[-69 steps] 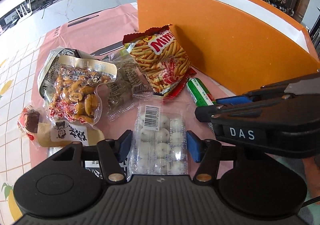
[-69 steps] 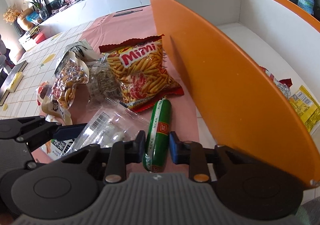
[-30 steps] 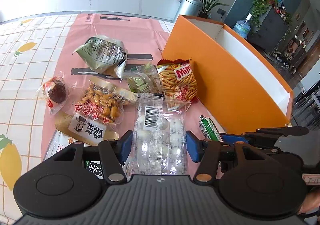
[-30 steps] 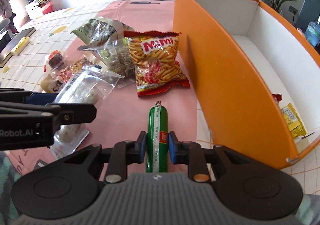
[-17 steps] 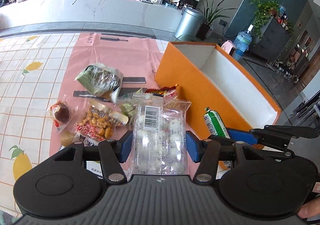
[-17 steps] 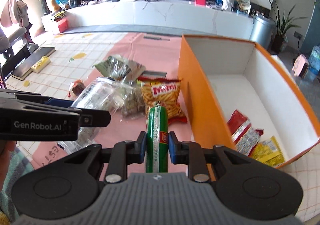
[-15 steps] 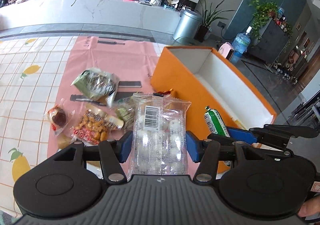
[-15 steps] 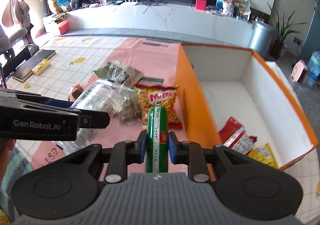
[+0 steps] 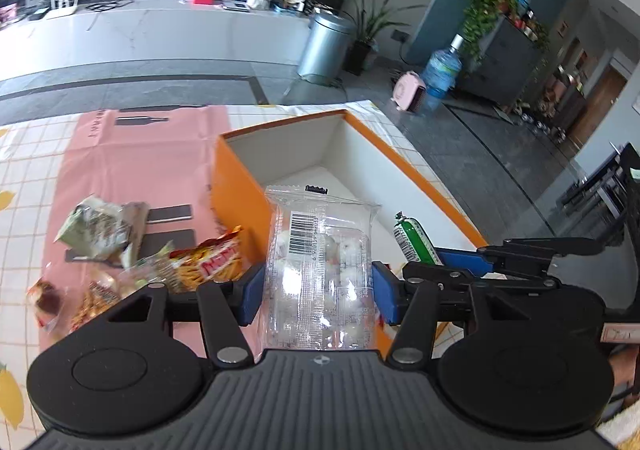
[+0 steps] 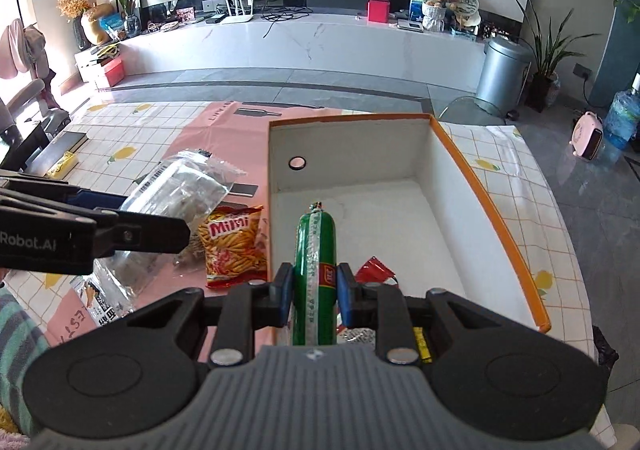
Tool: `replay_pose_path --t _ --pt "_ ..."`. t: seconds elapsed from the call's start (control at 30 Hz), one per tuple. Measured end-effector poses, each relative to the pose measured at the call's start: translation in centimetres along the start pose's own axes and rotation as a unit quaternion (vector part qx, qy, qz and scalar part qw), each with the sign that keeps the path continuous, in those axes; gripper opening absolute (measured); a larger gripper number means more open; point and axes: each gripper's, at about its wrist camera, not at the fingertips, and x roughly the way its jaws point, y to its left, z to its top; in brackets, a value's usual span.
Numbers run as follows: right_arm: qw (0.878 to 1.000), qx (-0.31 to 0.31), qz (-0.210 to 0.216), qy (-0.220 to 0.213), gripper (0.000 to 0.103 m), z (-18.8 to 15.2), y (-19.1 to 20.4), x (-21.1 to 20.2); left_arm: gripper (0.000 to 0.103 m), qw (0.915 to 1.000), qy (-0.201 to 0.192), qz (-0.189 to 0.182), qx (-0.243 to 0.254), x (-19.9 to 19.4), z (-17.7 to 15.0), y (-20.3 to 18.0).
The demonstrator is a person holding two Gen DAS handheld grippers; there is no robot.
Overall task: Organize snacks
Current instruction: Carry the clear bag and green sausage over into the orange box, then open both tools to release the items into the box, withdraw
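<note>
My left gripper (image 9: 318, 296) is shut on a clear pack of white round sweets (image 9: 320, 250) and holds it in the air over the near end of the orange box (image 9: 236, 185). My right gripper (image 10: 314, 298) is shut on a green sausage stick (image 10: 314, 262), held above the box's white floor (image 10: 384, 217). The green sausage (image 9: 412, 240) also shows in the left wrist view, and the clear pack (image 10: 180, 189) in the right wrist view. Red and yellow packets (image 10: 372, 270) lie in the box under the right gripper.
On the pink mat (image 9: 132, 153) left of the box lie a Mimi chips bag (image 10: 234, 246), a grey-green bag (image 9: 96, 228), a nut pack (image 9: 96, 298) and a small red-wrapped snack (image 9: 46, 298). A checked tablecloth (image 10: 520, 169) covers the table.
Both grippers have risen and swung right with their snacks, from over the mat to over the orange box. The box interior now fills the views.
</note>
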Motion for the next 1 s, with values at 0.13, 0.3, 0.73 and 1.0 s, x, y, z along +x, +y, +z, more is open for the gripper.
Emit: replay_pose_path --t 0.13,0.3,0.73,1.0 --pt "1.000 0.016 0.013 0.024 0.020 0.2 -3.5 1.2 0.063 0.9992 0.028 -0.013 0.024 2.7 1.5 -2.1" --pt "0.997 0.040 0.026 0.057 0.020 0.4 -7.2 3.1 0.063 0.9958 0.061 -0.006 0.068 6.7 3.0 -4.4" --pt "0.990 -0.020 0.027 0.138 0.020 0.7 -9.4 10.8 0.063 0.9685 0.171 0.058 0.171 16.2 4.2 -6.2" --pt "0.982 -0.059 0.018 0.180 0.020 1.1 -9.2 14.3 0.063 0.9456 0.218 0.091 0.224 20.2 3.6 -6.4"
